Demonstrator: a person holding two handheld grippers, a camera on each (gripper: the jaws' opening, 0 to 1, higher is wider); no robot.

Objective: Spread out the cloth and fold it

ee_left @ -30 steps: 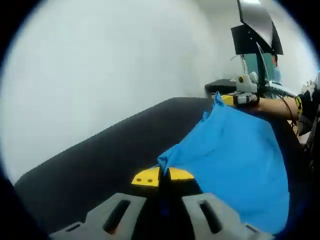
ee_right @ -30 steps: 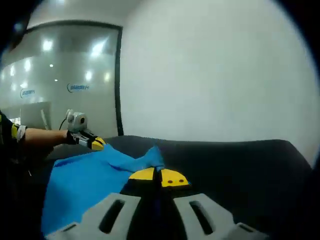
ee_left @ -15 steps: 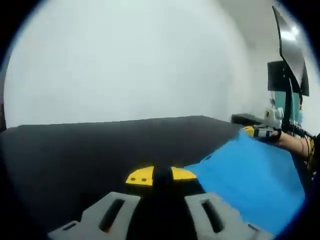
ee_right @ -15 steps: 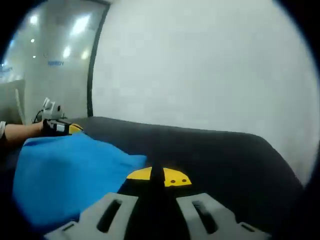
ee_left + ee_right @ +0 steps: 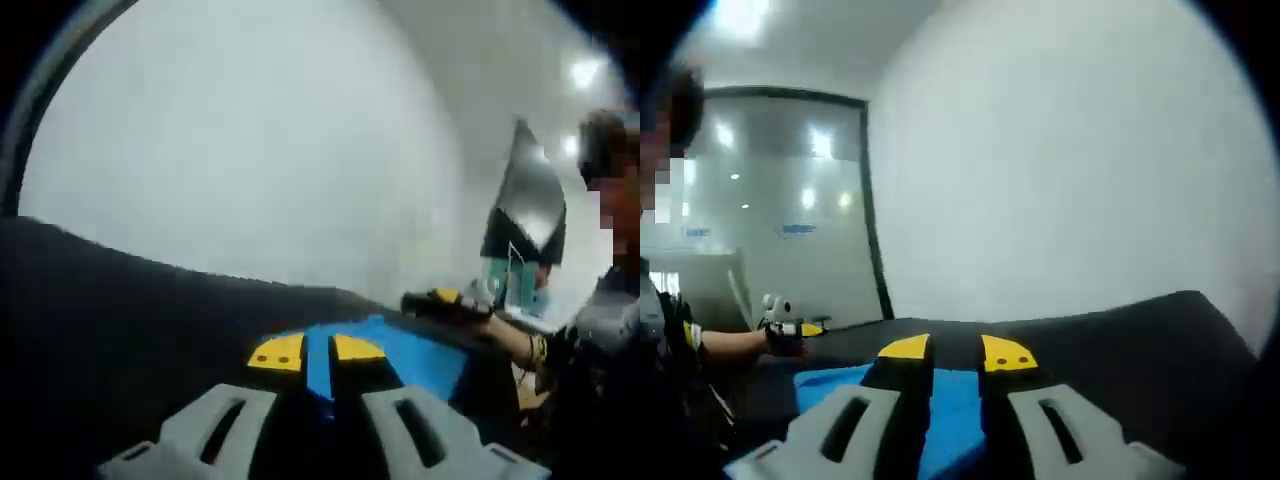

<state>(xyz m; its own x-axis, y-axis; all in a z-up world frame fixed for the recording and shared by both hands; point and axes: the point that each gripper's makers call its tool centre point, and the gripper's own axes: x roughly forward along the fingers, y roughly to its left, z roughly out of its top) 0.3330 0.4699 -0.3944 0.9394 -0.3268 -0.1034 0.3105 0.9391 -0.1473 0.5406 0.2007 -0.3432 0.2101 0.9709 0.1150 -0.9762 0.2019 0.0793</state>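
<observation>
A blue cloth (image 5: 420, 352) lies flat on the black table (image 5: 120, 320). In the left gripper view its near edge runs up between the yellow-tipped jaws of my left gripper (image 5: 318, 352), which looks shut on it. Across the cloth, my right gripper (image 5: 447, 300) rests low at the far edge, with a hand behind it. In the right gripper view my right gripper (image 5: 955, 352) stands open, its jaws apart over the blue cloth (image 5: 955, 420). The left gripper (image 5: 790, 330) shows small at the left, on the table.
A white wall rises behind the table (image 5: 1120, 330). A person's arm (image 5: 520, 345) and body stand at the right in the left gripper view, near a black lamp shade (image 5: 525, 210). A glass partition (image 5: 780, 230) with light reflections stands at the left in the right gripper view.
Both grippers have come down from holding the cloth up, and the cloth now lies flat on the table. The right gripper's jaws have parted. Both views have swung.
</observation>
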